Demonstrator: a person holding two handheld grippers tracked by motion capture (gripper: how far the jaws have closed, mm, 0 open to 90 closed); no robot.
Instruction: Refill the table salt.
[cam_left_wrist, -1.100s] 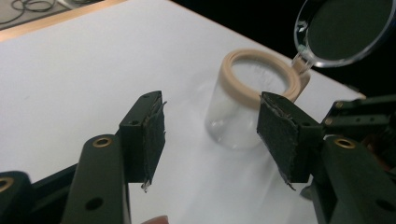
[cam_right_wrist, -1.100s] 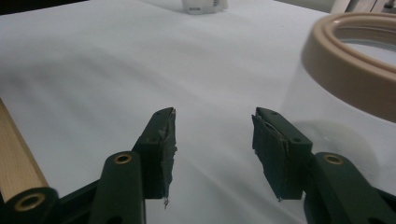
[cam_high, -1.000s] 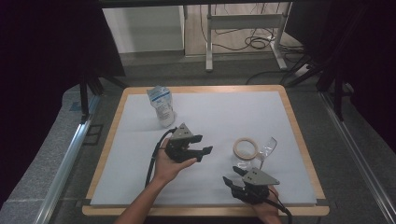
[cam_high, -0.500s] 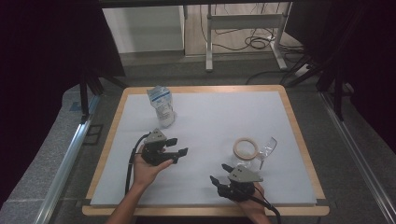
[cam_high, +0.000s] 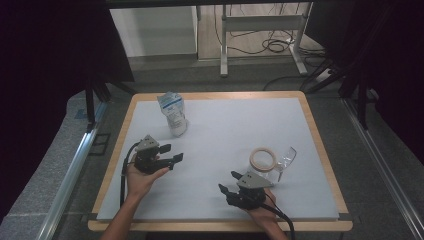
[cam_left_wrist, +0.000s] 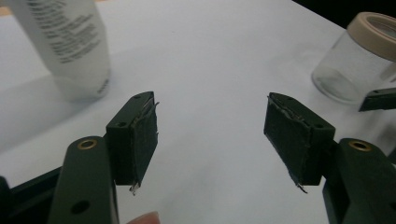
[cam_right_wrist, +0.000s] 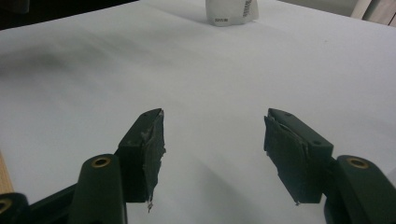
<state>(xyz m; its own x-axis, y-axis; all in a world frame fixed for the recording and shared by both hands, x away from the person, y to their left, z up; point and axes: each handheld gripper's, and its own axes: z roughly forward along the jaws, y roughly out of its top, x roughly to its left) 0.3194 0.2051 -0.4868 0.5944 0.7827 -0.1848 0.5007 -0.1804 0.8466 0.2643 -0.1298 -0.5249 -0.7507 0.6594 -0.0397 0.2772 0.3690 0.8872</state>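
Both grippers empty: left gripper (cam_high: 172, 154) jaws just opened wider, right gripper (cam_high: 231, 183) jaws apart. Jar (cam_high: 263, 163) sits just beyond right gripper; pouch (cam_high: 173, 114) well left of jar. Approach jar level, square up before closing.

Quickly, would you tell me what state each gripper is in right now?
Left gripper: open, holding nothing.
Right gripper: open, holding nothing.

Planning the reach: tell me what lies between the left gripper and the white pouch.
Nothing: in the high view, bare white table top separates the left gripper from the white pouch. The left gripper view shows open jaws with nothing between them.
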